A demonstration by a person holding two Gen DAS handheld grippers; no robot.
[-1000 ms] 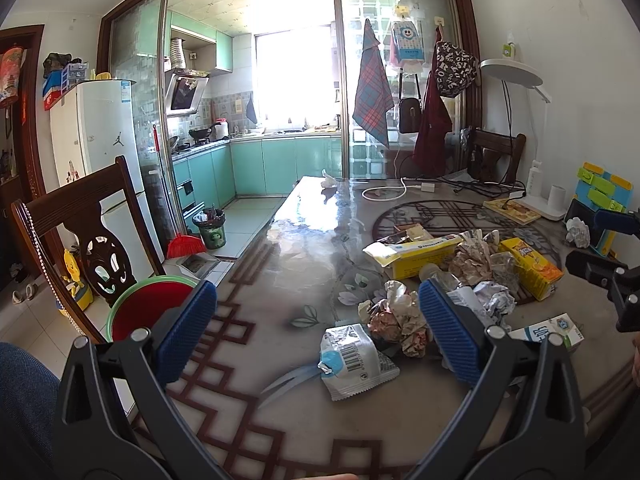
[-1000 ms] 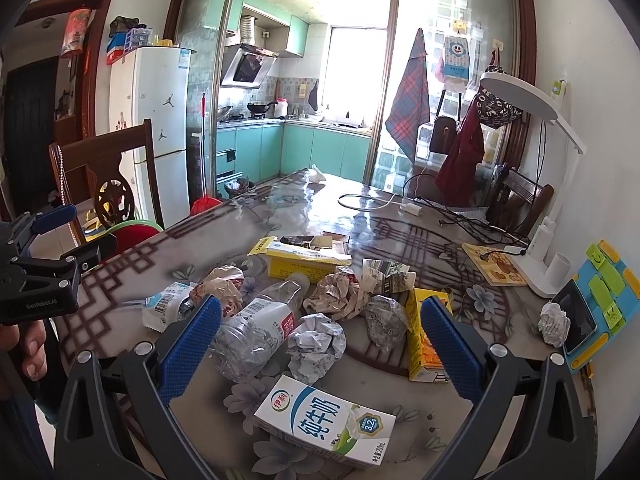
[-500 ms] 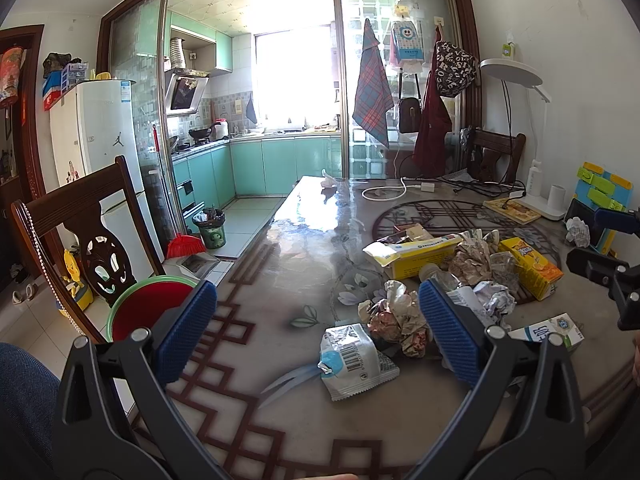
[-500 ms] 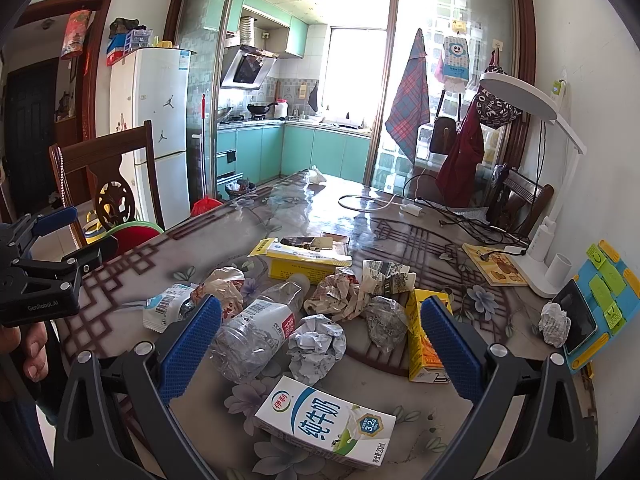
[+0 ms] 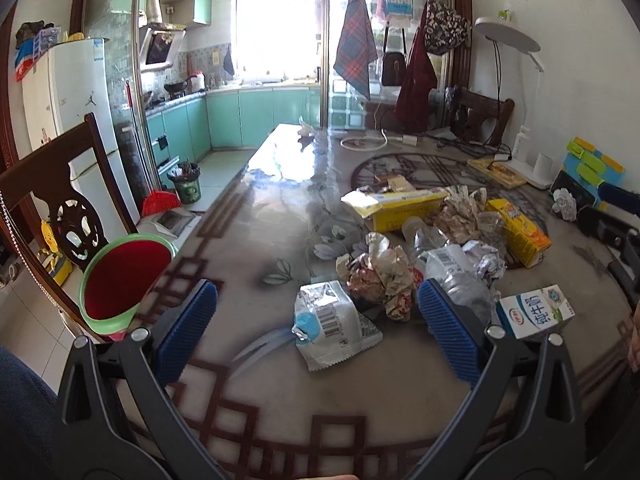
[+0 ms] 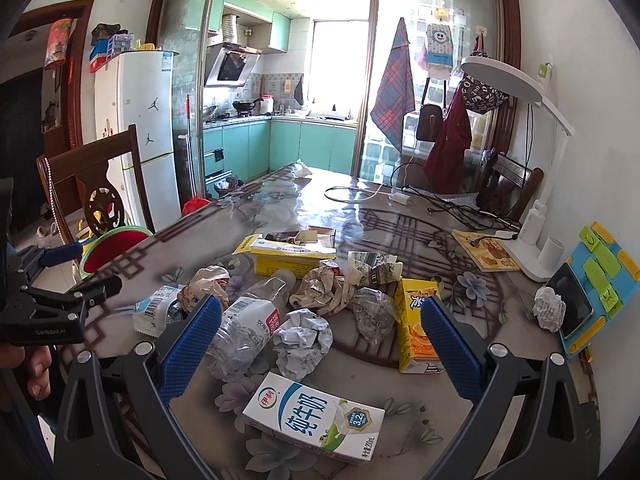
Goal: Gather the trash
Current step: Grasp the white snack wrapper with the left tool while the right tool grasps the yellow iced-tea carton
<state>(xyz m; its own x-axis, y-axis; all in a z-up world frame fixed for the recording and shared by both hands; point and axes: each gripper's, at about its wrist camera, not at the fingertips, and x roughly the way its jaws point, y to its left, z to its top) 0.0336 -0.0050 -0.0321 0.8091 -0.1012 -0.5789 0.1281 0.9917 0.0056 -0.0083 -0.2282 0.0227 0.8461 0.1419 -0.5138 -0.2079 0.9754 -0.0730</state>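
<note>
Left wrist view: my left gripper (image 5: 318, 330) hangs over the near edge of the table (image 5: 260, 216), blue pads spread wide with nothing between them. Between the fingers on the tabletop lies a silver snack wrapper (image 5: 332, 326), barcode up. Just behind it sits a crumpled paper ball (image 5: 380, 276), touching a crushed clear plastic bottle (image 5: 448, 276). A white milk carton (image 5: 534, 312) lies just right of the right pad. Further back: a long yellow box (image 5: 400, 208) and a yellow-orange juice carton (image 5: 518, 232). A red basin with a green rim (image 5: 124, 280) sits on the chair seat off the table's left edge.

Right wrist view: my right gripper (image 6: 320, 344) is also spread open, empty, above the heap. The milk carton (image 6: 314, 416) lies flat nearest the camera. Between the pads I see the bottle (image 6: 248, 328) and a grey foil ball (image 6: 302, 338) side by side, touching. The juice carton (image 6: 416, 324) lies beside the right pad. The left gripper (image 6: 60, 280) shows at the left edge, held by a hand (image 6: 28, 364).
</note>
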